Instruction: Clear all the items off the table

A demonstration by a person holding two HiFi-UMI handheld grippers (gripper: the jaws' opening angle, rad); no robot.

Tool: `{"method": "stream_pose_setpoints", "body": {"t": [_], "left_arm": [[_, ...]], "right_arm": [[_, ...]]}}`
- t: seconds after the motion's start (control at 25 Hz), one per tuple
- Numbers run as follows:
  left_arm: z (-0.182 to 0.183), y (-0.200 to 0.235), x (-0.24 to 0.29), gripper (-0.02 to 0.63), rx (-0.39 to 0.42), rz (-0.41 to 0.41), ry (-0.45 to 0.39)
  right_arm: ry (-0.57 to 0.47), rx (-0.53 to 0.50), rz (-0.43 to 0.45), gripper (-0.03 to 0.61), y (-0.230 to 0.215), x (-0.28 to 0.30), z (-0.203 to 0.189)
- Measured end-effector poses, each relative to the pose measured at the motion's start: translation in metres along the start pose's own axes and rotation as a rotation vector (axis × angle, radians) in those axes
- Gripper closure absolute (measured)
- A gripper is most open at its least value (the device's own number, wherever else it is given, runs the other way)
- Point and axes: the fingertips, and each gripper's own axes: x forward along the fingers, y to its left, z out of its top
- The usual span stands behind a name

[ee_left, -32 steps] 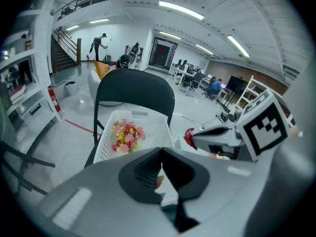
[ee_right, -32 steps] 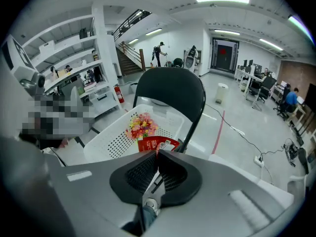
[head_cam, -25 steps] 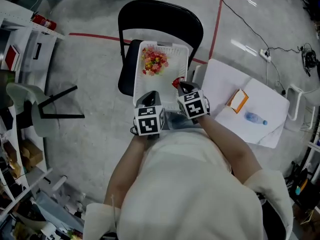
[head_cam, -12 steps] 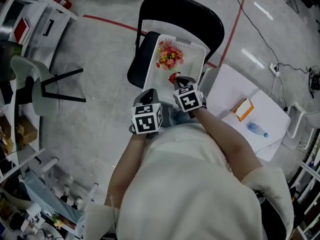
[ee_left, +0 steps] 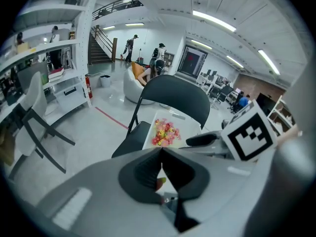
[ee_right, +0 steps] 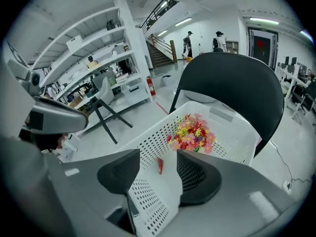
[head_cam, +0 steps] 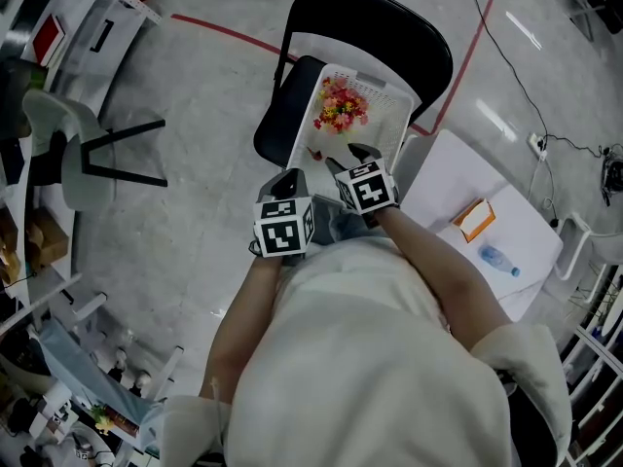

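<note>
1 small red item (ee_right: 160,165) lies loose on the floor of the white perforated basket (head_cam: 394,129), near its front end and apart from the bunch of pink, red and yellow flowers (head_cam: 341,106) at the far end. The right gripper (ee_right: 157,158) hangs just over the basket's near rim. Its jaws have just been opening and stand about half apart; the red item shows between them lower down, with neither pad touching it. The left gripper (head_cam: 288,179) sits just beside it, at the basket's near left corner, its 2 fingers closed tip to tip with nothing seen held. The basket rests on the seat of a black folding chair (head_cam: 389,17). To the right stands a white table (head_cam: 443,168) carrying 1 orange box (head_cam: 474,219) and 1 clear bottle (head_cam: 498,259), a little apart from each other. A red tape line (head_cam: 229,34) crosses the grey floor, and a pale chair (head_cam: 60,149) with black legs stands at the left by shelving.
</note>
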Motion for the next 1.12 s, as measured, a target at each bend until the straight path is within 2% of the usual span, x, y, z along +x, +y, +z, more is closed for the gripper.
{"method": "stream_pose_setpoints", "body": {"t": [0.44, 0.64, 1.12], "left_arm": [[0.004, -0.014, 0.002, 0.604, 0.001, -0.032, -0.014], [0.007, -0.022, 0.0, 0.606, 0.037, -0.043, -0.031], [0.002, -0.056, -0.012, 0.604, 0.035, -0.058, -0.069]], "right_arm": [[0.006, 0.008, 0.004, 0.367, -0.003, -0.013, -0.01], [-0.011, 0.012, 0.006, 0.373, -0.004, -0.022, -0.011], [-0.064, 0.006, -0.006, 0.376, -0.01, -0.058, -0.025]]}}
